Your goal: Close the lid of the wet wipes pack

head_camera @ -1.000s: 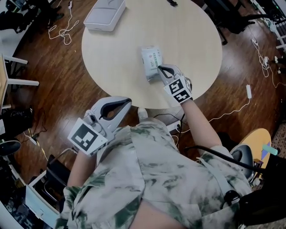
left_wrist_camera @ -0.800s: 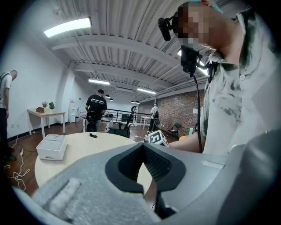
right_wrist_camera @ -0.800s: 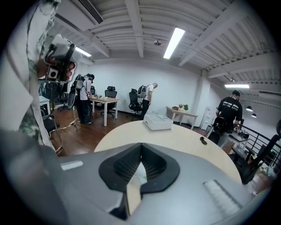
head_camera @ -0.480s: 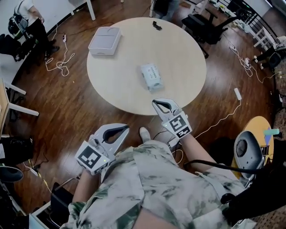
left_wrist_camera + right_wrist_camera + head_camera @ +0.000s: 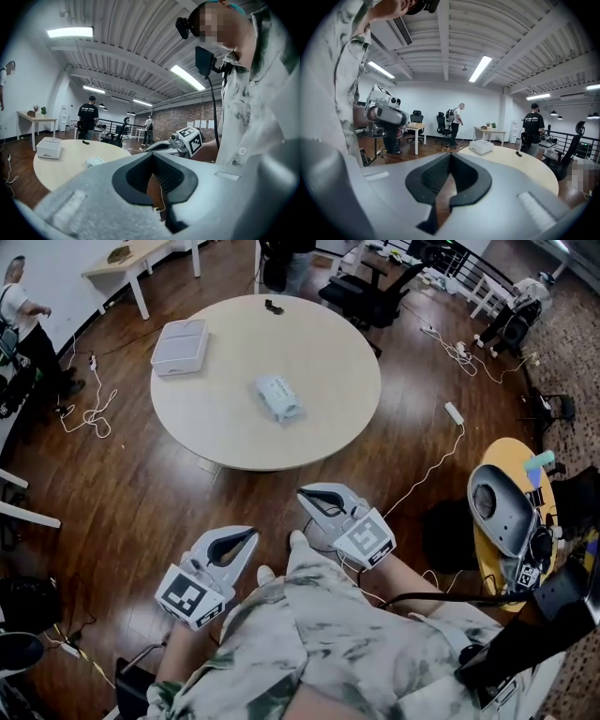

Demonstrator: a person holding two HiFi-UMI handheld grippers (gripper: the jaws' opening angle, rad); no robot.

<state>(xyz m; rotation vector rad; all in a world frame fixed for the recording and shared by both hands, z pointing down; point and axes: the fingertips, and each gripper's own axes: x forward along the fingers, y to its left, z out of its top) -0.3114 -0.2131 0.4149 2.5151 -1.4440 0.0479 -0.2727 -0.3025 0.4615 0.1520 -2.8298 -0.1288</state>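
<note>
Round table (image 5: 319, 352) bears wet wipes pack (image 5: 279, 397); left gripper (image 5: 253, 533), right gripper (image 5: 303, 494) pressed together, waist-low

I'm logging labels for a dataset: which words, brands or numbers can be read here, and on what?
Wet wipes pack: printed label, too small to read.
Left gripper and right gripper: square marker patterns only, no words.
White box: no print seen.
Nothing is legible.

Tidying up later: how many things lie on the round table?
3: white box at the left edge, wet wipes pack near the middle, small dark object at the far edge.
</note>
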